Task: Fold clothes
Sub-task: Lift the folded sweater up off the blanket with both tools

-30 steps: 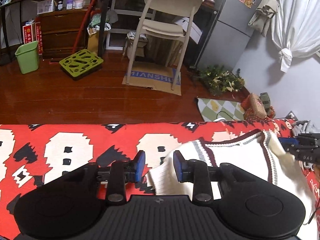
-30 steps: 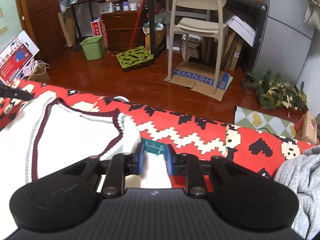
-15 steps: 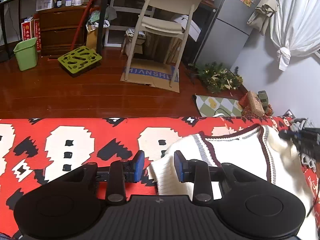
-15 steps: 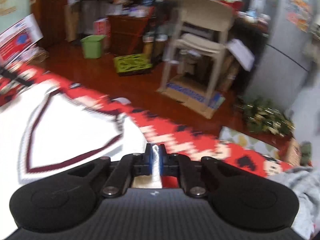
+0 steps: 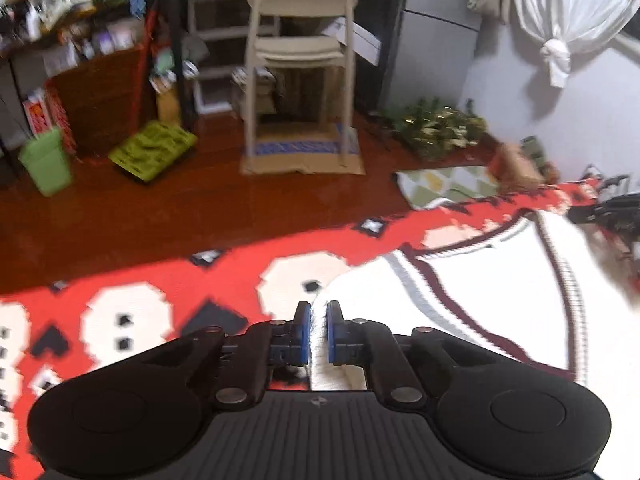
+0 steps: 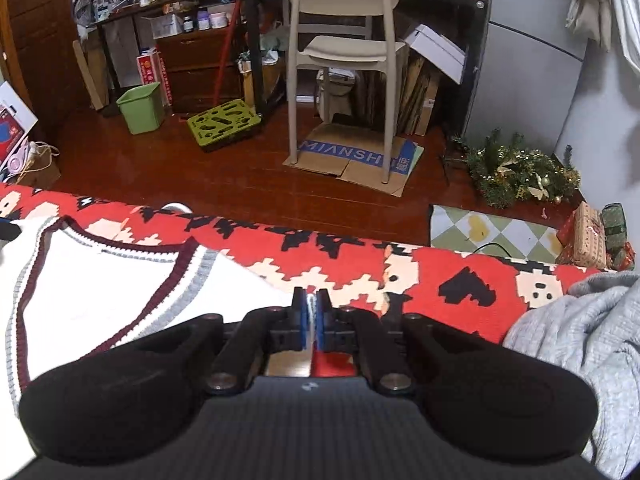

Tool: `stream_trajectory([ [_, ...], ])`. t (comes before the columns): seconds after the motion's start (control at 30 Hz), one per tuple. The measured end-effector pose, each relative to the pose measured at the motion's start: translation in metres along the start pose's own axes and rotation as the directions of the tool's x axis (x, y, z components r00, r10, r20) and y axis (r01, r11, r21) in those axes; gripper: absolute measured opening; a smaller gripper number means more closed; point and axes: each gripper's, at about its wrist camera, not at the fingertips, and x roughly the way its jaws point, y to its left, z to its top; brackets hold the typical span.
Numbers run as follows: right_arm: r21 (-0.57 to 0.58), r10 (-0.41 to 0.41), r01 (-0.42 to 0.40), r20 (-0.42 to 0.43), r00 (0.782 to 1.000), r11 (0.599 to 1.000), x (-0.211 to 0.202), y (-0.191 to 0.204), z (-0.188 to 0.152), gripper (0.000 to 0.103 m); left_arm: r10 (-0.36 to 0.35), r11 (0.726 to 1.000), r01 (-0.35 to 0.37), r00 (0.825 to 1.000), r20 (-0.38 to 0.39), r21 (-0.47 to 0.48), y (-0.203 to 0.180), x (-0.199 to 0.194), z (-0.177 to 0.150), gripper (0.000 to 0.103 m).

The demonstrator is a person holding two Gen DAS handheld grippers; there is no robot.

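A red blanket (image 6: 432, 276) with black and cream blocks covers the surface under me, with dark wooden floor and a pale chair (image 6: 344, 44) beyond. On it lies the white sweater (image 6: 92, 280), its maroon and grey V-neck trim facing up, spread between my two grippers.

My right gripper (image 6: 311, 312) is pressed nearly together with a thin edge of white knit pinched between the blue pads, the sweater's body running off to the left of them. My left gripper (image 5: 318, 328) is narrowed around the opposite edge, the cloth running off to the right of its fingers. That view is blurred, so I judge it gripped but cannot swear the pads are biting. Just right of my right fingers sits a heap of grey knit (image 6: 580, 328).

With both edges in hand, the fold goes well if I lift both sides level, keep the cloth taut between them so the neckline stays centred, and carry the edge over without dragging the blanket. I should hold enough fabric that loose knit cannot slip out, and steer clear of the grey heap.
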Motion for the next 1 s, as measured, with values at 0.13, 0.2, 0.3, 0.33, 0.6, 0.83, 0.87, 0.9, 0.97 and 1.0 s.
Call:
stream_trajectory([
  [0.13,0.03,0.003,-0.003,-0.008,1.0,1.0,0.005,-0.007,0.0,0.004,-0.022,0.998,0.021,1.0,-0.005,-0.056,0.01,0.001,0.0,0.009],
  [0.2,0.032,0.006,-0.006,-0.012,1.0,0.999,0.007,-0.01,0.0,0.005,-0.033,0.996,0.032,0.999,-0.007,-0.084,0.014,0.002,0.001,0.012],
  [0.3,0.064,0.006,-0.006,0.003,1.0,0.998,0.0,-0.016,0.004,0.011,-0.049,0.991,0.048,0.999,-0.009,-0.126,0.021,0.003,0.001,0.012],
  [0.33,0.071,0.004,-0.005,0.022,1.0,0.997,-0.004,-0.017,0.007,0.011,-0.055,0.989,0.053,0.998,-0.01,-0.14,0.024,0.004,0.001,0.012],
  [0.6,-0.098,0.174,-0.171,0.015,0.985,0.98,-0.031,0.04,0.035,0.012,-0.108,0.958,0.104,0.994,-0.003,-0.268,0.043,0.005,-0.003,0.017],
  [0.83,0.01,0.422,-0.423,-0.073,0.904,0.906,0.002,0.128,0.063,0.013,-0.147,0.935,0.14,0.989,0.006,-0.325,0.049,0.008,-0.003,0.017],
  [0.87,0.038,0.431,-0.43,-0.084,0.898,0.902,0.01,0.139,0.065,0.014,-0.15,0.932,0.144,0.989,0.006,-0.333,0.05,0.008,-0.003,0.017],
  [0.9,0.065,0.441,-0.436,-0.094,0.893,0.897,0.019,0.149,0.067,0.016,-0.153,0.929,0.146,0.988,0.007,-0.34,0.05,0.009,-0.003,0.017],
  [0.97,0.111,0.446,-0.435,-0.115,0.888,0.894,0.038,0.16,0.07,0.018,-0.156,0.927,0.149,0.988,0.008,-0.343,0.051,0.009,-0.003,0.017],
  [1.0,0.134,0.449,-0.433,-0.125,0.885,0.891,0.048,0.166,0.071,0.019,-0.156,0.93,0.149,0.988,0.007,-0.337,0.05,0.009,-0.003,0.017],
])
